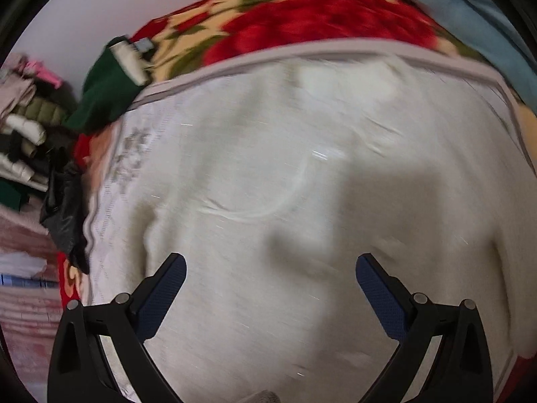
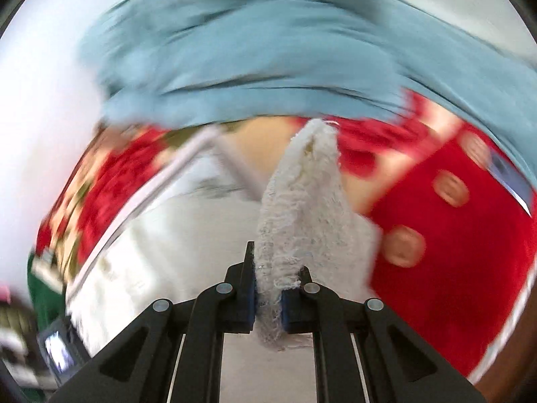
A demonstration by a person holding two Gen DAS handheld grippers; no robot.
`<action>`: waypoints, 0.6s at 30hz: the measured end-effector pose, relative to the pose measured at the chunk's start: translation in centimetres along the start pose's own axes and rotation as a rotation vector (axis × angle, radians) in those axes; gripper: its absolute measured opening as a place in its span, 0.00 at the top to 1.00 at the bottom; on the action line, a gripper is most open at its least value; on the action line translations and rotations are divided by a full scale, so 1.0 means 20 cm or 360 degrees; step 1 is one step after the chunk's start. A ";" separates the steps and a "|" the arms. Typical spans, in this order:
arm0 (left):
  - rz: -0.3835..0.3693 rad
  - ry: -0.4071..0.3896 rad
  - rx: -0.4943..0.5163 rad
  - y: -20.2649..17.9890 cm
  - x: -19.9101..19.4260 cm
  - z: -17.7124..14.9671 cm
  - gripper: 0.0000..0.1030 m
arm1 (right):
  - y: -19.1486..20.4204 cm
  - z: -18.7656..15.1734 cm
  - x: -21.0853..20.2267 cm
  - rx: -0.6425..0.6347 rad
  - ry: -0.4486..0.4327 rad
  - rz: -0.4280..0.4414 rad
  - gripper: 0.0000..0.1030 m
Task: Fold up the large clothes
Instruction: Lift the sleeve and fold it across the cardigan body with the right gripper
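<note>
Left gripper (image 1: pixel 271 272) spread wide above white sweater (image 1: pixel 302 184), which lies flat on a pale mat (image 1: pixel 141 107) over red floral blanket (image 1: pixel 302 16). Right gripper (image 2: pixel 268 297) pinches a bunched sweater fold (image 2: pixel 302 201), lifted; blue cloth (image 2: pixel 251 50) behind.

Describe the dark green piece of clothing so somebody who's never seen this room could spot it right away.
Start at the red rose-patterned blanket covering the bed, then find the big white garment spread on it. The dark green garment lies bunched at that garment's far left corner, beside the pile of folded clothes. It is the only solid deep green thing there, with a whitish band at its end.
</note>
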State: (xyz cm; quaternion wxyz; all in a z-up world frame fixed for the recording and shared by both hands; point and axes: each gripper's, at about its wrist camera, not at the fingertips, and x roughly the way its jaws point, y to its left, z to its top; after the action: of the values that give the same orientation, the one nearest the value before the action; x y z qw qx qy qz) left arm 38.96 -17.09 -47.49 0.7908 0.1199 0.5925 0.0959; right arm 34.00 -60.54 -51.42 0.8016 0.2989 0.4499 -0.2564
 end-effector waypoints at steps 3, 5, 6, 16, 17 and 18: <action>0.0057 0.0001 -0.0107 0.22 0.06 0.04 0.00 | 0.43 -0.04 0.08 -0.0300 0.0039 0.0085 0.89; 0.0101 0.0022 -0.0189 0.39 0.11 0.03 0.00 | 0.74 -0.11 0.16 -0.0524 0.0081 0.0139 0.89; 0.0116 0.0038 -0.0223 0.45 0.13 0.02 0.00 | 0.88 -0.17 0.19 -0.0614 0.0111 0.0161 0.89; 0.0229 0.0309 -0.0616 1.07 0.44 -0.33 0.00 | 2.15 -1.24 0.57 -0.1436 0.0584 0.0487 0.89; 0.0231 0.0327 -0.0627 1.07 0.45 -0.35 0.00 | 2.19 -1.33 0.61 -0.1479 0.0623 0.0484 0.89; 0.0230 0.0344 -0.0638 1.08 0.47 -0.37 0.00 | 2.21 -1.41 0.63 -0.1491 0.0655 0.0478 0.89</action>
State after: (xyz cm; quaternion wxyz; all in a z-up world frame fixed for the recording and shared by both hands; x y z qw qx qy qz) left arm 34.21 6.91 -51.52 0.7219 -0.0085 0.6326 0.2802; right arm 53.95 -11.88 -63.24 0.7723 0.0141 0.6164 0.1533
